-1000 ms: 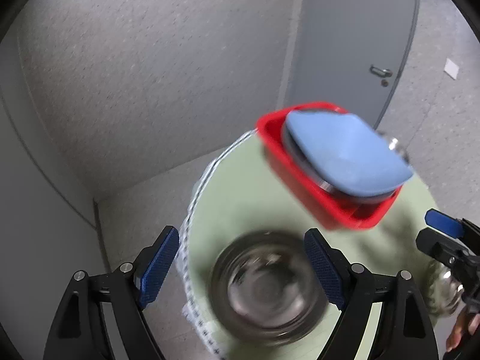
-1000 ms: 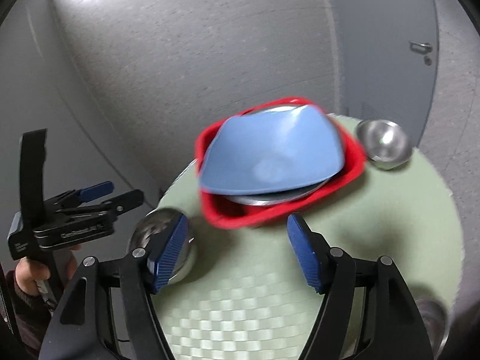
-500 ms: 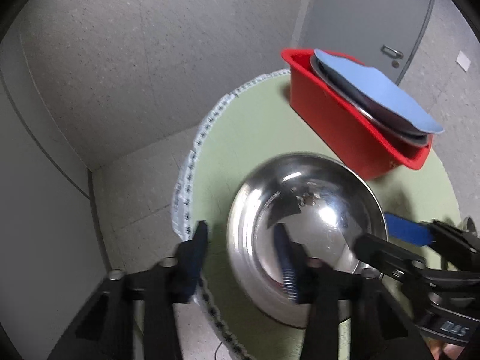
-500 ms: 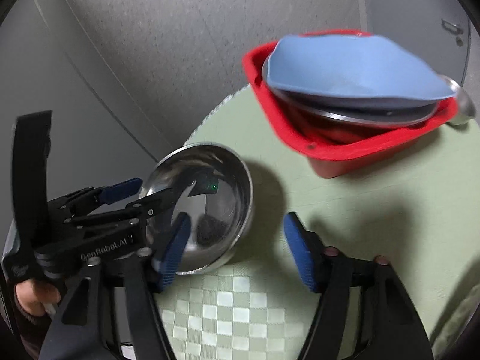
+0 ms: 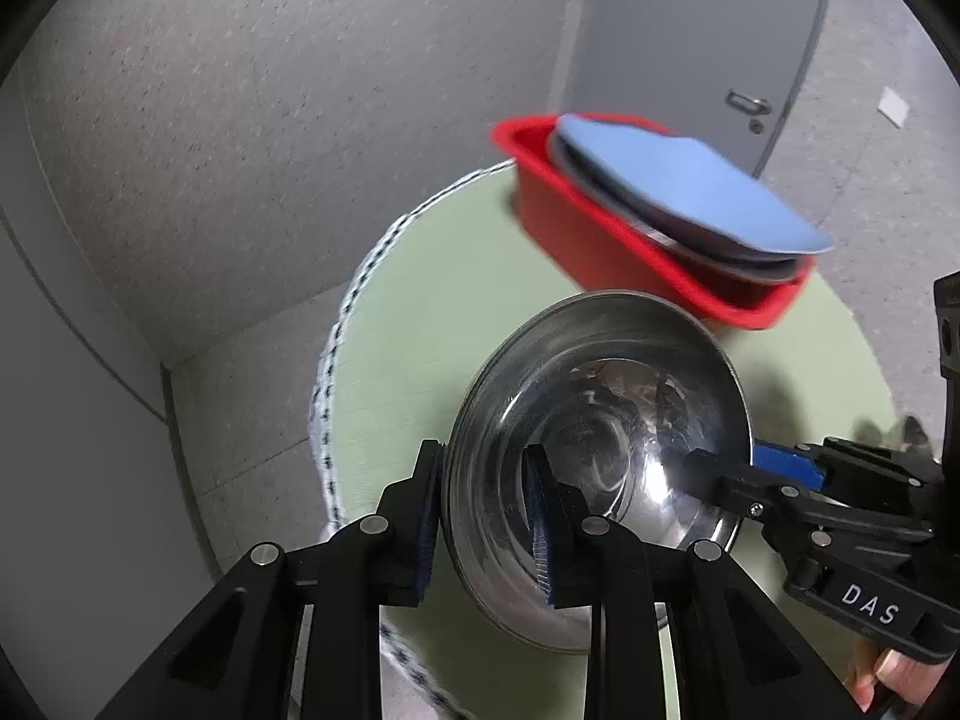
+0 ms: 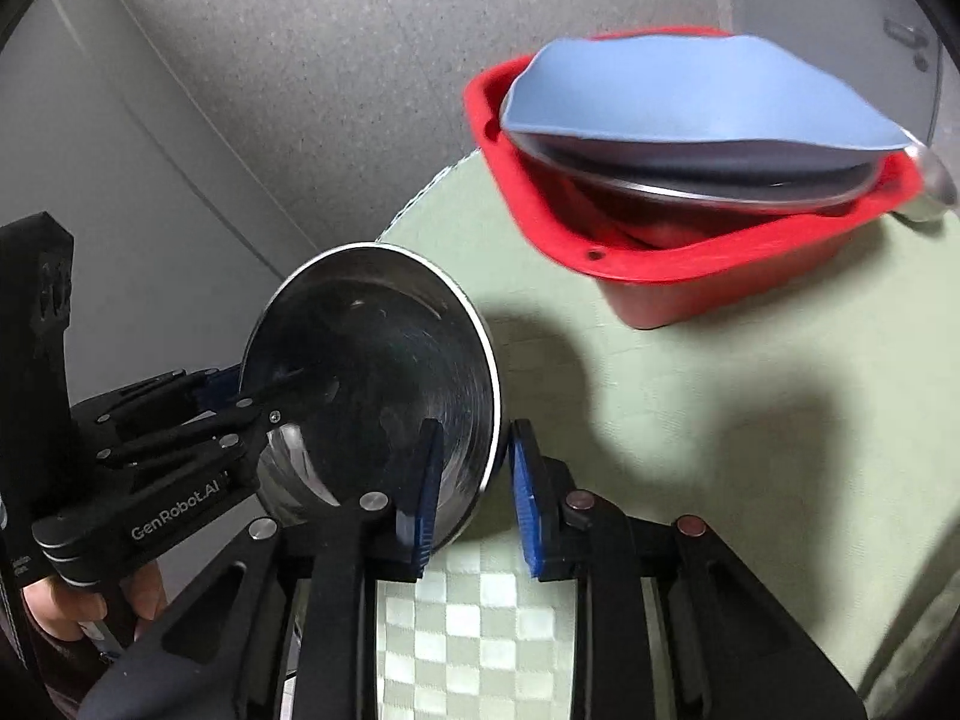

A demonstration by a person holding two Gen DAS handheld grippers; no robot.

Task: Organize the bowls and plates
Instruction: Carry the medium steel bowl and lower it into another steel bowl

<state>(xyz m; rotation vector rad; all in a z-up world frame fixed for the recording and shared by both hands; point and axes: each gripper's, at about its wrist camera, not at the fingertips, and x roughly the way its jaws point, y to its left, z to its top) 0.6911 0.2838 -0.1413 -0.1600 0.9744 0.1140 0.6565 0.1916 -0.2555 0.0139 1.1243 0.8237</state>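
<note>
- Steel bowl is held tilted above the green round table, near its edge, w/ both grippers on the rim
- Left gripper is clamped on the near rim: one pad outside, one inside
- Right gripper straddles the opposite rim; the inner pad looks to be on the wall, a gap shows at the outer pad, so it is judged not fully clamped
- Risk: the smooth tilted rim could be let slip from the pads, esp. if the two hands pull apart or twist unevenly; the bowl could be dropped past the table edge
- Risk: the red bin is already filled by a steel plate w/ a blue plate overhanging on top; the stack could be knocked or tipped if the bowl is set on it
- Count: 1 steel bowl held, 1 small steel bowl behind the bin, 1 blue plate, 1 steel plate (more underneath can't be told), 1 bin
</note>
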